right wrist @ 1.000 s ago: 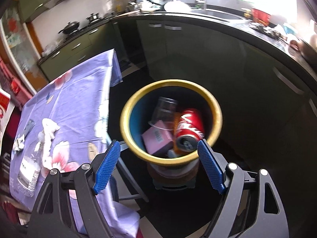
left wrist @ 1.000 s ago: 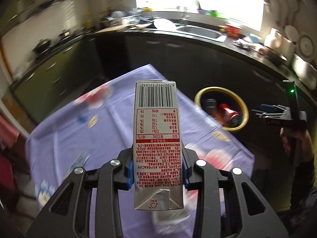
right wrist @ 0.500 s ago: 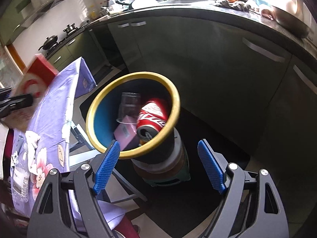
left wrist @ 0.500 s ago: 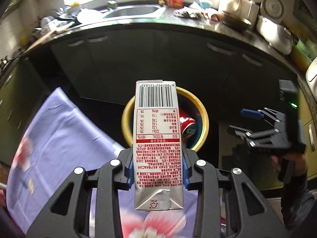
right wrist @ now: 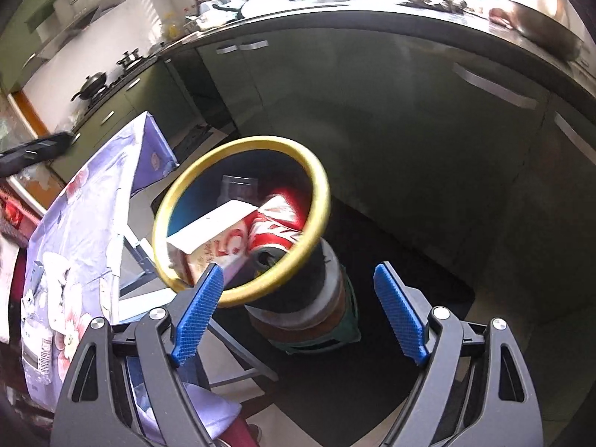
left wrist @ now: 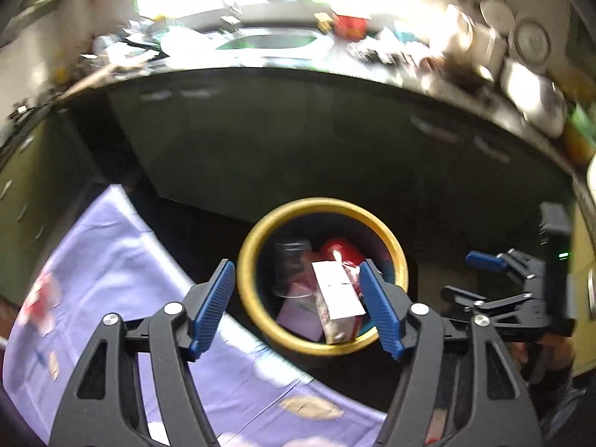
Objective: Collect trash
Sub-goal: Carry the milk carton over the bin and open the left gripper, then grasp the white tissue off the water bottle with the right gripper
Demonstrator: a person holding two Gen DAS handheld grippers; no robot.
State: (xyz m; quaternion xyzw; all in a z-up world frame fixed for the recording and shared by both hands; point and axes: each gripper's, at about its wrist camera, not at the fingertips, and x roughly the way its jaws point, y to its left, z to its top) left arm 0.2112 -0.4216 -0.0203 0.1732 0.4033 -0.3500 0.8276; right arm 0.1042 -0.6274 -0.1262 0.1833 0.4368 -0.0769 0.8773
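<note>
A yellow-rimmed trash bin (left wrist: 260, 320) stands on the floor beside the table; it also shows in the right wrist view (right wrist: 316, 201). Inside lie a milk carton (left wrist: 337, 294), a red can (right wrist: 279, 227), a clear plastic cup (left wrist: 290, 260) and a pink box (left wrist: 298, 313). The carton also shows in the right wrist view (right wrist: 212, 231). My left gripper (left wrist: 298, 305) is open and empty, above the bin. My right gripper (right wrist: 298, 316) is open and empty, beside and above the bin; it also shows in the left wrist view (left wrist: 491, 279).
A table with a purple flowered cloth (left wrist: 111, 272) is left of the bin. A plastic bottle (right wrist: 37, 350) lies on it. Dark kitchen cabinets (right wrist: 409, 111) and a cluttered counter with a sink (left wrist: 268, 43) stand behind. The bin sits on a stool (right wrist: 316, 320).
My left gripper has opened and the milk carton has dropped into the bin. The left view has swung further over the bin. The right gripper has shifted slightly.
</note>
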